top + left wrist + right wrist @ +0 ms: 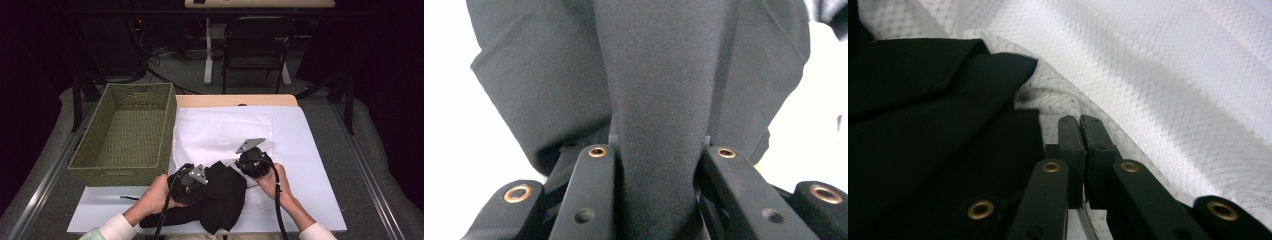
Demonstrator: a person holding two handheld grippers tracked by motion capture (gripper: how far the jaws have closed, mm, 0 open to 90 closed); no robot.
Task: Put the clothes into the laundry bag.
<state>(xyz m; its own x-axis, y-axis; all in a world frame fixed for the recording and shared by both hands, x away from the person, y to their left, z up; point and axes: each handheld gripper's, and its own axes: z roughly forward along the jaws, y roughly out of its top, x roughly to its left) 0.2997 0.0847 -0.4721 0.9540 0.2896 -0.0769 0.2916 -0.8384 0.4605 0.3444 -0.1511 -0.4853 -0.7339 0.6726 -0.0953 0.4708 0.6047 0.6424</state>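
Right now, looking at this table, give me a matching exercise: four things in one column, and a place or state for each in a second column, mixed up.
Things:
1. woven basket
2. black garment
3. left tongs
4. right tongs

Places or states:
A. shut, tips on the white mesh cloth
B. clamped on a fold of black fabric
C. green, at the table's left
D. crumpled at the near edge, between the hands

Pairs: 1-C, 2-D, 3-B, 4-A
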